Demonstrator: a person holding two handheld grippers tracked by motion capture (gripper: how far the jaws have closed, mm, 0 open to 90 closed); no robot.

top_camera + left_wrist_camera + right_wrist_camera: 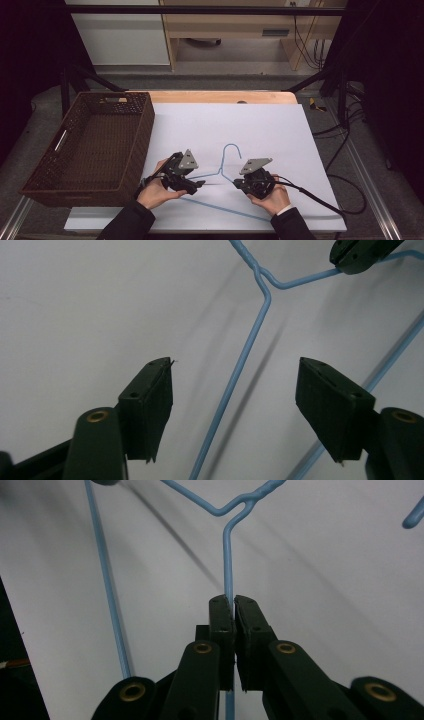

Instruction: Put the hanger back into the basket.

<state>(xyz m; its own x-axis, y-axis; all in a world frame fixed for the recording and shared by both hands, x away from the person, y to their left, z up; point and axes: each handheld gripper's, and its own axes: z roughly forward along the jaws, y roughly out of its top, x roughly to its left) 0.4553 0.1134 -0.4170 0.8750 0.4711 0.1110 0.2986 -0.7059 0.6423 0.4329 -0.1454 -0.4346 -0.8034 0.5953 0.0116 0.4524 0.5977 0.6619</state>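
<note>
A light blue wire hanger (231,148) lies on a white sheet (265,122) near the table's front. In the right gripper view my right gripper (233,600) is shut on one sloping arm of the hanger (228,555), the wire pinched between the pads just below the twisted neck. My left gripper (233,362) stands open, and the hanger's other arm (250,345) runs between its jaws without touching either pad. In the high view the left gripper (200,184) sits left of the neck and the right gripper (238,182) right of it, each held in a hand.
A dark brown woven basket (145,130) stands at the table's left, its near corner close to my left hand. The sheet covers most of the wooden table (220,96). A black cable (320,200) trails right from the right gripper.
</note>
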